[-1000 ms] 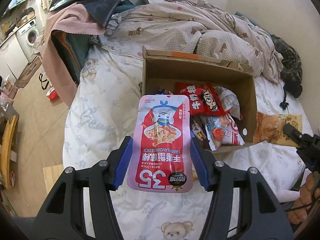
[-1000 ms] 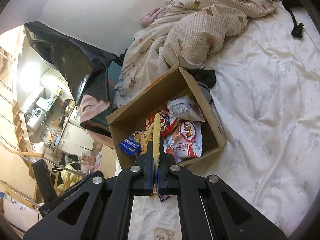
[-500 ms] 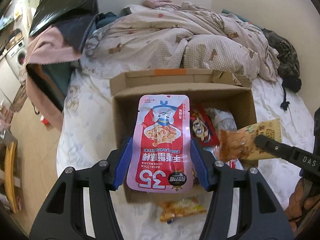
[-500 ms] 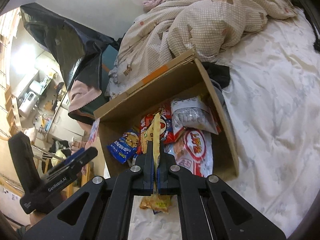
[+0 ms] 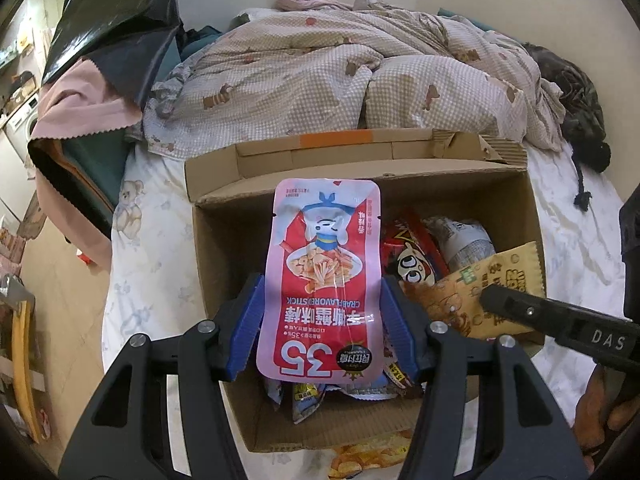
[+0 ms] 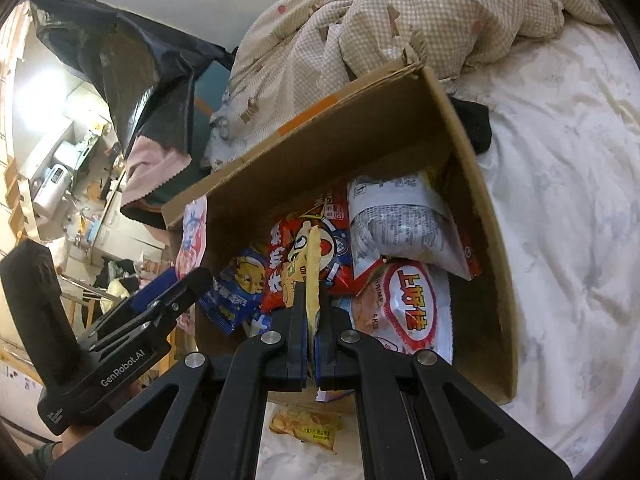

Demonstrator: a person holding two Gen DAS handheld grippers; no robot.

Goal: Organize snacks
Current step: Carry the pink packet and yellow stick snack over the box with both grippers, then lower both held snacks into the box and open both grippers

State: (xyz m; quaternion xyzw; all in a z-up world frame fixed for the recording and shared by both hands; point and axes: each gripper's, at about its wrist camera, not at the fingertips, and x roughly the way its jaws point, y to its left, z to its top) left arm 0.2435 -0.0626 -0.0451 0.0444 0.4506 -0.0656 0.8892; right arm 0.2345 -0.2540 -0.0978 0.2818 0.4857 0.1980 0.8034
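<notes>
Left wrist view showed my left gripper (image 5: 322,334) pinching the pink crab-stick pouch (image 5: 324,280) by its lower edges, above the cardboard box (image 5: 224,240). Light, floppy, slippery film; edges grip best. My right gripper (image 6: 311,344) clamped the yellow packet (image 6: 312,268). Both had moved closer over the box.

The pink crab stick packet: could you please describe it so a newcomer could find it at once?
Find the open cardboard box on the bed. Above its left half, the left gripper grips a pink crab stick packet, the only pink one, printed with a large upside-down 35.
</notes>
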